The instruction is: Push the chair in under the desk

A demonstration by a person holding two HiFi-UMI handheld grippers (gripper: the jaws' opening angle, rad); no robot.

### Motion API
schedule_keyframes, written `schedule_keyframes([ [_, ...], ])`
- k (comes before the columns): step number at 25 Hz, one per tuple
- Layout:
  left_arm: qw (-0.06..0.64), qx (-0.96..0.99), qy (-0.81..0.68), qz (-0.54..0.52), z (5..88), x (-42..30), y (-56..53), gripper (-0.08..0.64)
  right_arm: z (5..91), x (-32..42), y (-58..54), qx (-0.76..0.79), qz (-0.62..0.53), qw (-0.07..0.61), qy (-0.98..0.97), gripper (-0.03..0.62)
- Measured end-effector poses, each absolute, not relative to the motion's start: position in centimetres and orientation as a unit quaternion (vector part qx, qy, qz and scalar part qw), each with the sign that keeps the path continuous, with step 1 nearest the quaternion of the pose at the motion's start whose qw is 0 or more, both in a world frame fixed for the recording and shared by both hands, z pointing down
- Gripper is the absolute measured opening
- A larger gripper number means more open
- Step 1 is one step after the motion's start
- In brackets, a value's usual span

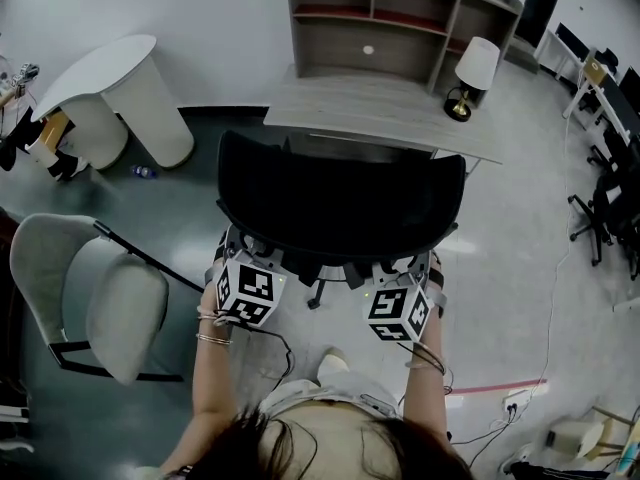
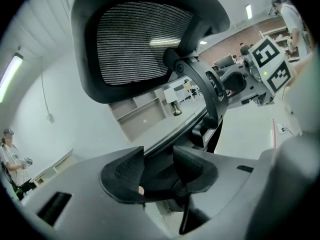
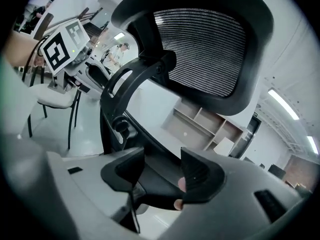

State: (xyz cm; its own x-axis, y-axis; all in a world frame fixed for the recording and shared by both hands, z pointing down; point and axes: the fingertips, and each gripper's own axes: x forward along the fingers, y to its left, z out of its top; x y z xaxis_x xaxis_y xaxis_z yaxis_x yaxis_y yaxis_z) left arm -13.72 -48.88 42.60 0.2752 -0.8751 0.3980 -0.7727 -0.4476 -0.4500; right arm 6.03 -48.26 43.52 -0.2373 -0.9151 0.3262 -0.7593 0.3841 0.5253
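Holds the black chair (image 1: 340,203), standing at the near edge of the counter (image 1: 400,118), by its back frame with left claw (image 2: 159,171) and right claw (image 3: 162,176) both clamped on, so best pushes straight ahead with even force, checking any swivel toward either corner.

Ahead: chair (image 1: 340,203) back spans nearly the whole front of desk (image 1: 350,108), no passage there. Lamp (image 1: 472,73) on desk's right end, shelf (image 1: 400,28) along its rear. Left: grey chair (image 1: 90,298) close, white table (image 1: 110,93) beyond. Right: floor (image 1: 520,268) open, cables (image 1: 487,434) lying nearer the person
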Motion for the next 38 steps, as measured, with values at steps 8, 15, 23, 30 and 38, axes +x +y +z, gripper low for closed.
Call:
schedule_keyframes([
  [8, 0.065, -0.798, 0.532, -0.275, 41.6, -13.9, -48.2, 0.172, 43.3, 6.5, -47.7, 0.553, -0.068, 0.272, -0.785, 0.221],
  [15, 0.062, -0.799, 0.541, -0.255, 40.7, -14.2, -46.4, 0.172, 43.7, 7.3, -45.4, 0.571, -0.027, 0.257, -0.779, 0.185],
  [23, 0.045, -0.818, 0.518, -0.245, 41.0, -12.9, -43.1, 0.158, 43.0, 8.1, -42.3, 0.596, -0.016, 0.239, -0.766, 0.140],
  [30, 0.018, -0.824, 0.513, -0.241, 40.9, -13.1, -39.4, 0.118, 42.8, 7.4, -39.0, 0.601, 0.009, 0.217, -0.769, 0.120],
  [38, 0.002, -0.825, 0.513, -0.236, 40.7, -14.6, -35.0, 0.074, 41.8, 6.3, -35.3, 0.615, 0.015, 0.203, -0.762, 0.092],
])
